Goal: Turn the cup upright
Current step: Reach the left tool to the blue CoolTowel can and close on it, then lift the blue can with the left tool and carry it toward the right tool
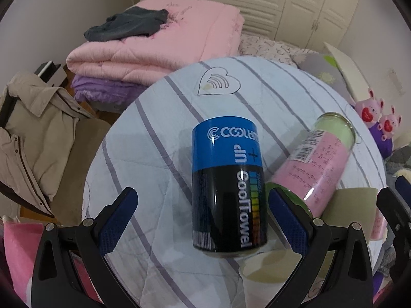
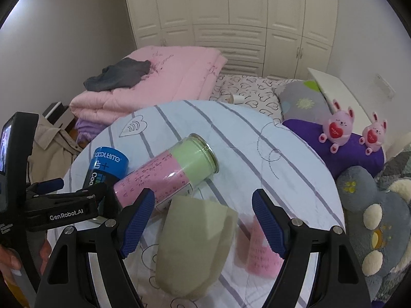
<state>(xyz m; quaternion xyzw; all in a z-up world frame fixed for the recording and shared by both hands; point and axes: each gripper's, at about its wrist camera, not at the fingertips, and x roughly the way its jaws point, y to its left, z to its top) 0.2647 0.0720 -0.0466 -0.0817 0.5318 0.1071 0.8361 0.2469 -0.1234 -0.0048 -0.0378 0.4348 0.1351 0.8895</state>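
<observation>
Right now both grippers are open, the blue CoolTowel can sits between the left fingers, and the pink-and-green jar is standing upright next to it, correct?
Not quite. The pink-and-green jar lies on its side on the striped quilt, as the right wrist view shows. The rest holds: the left gripper and right gripper are open, and the blue CoolTowel can sits between the left fingers, untouched.

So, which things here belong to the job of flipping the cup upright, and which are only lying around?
For the job: olive cup; right gripper, open around it; maybe the pink cup, lying on its side.

Lying about: blue can; pink-green jar; folded pink quilt; plush rabbits; beige jacket.
</observation>
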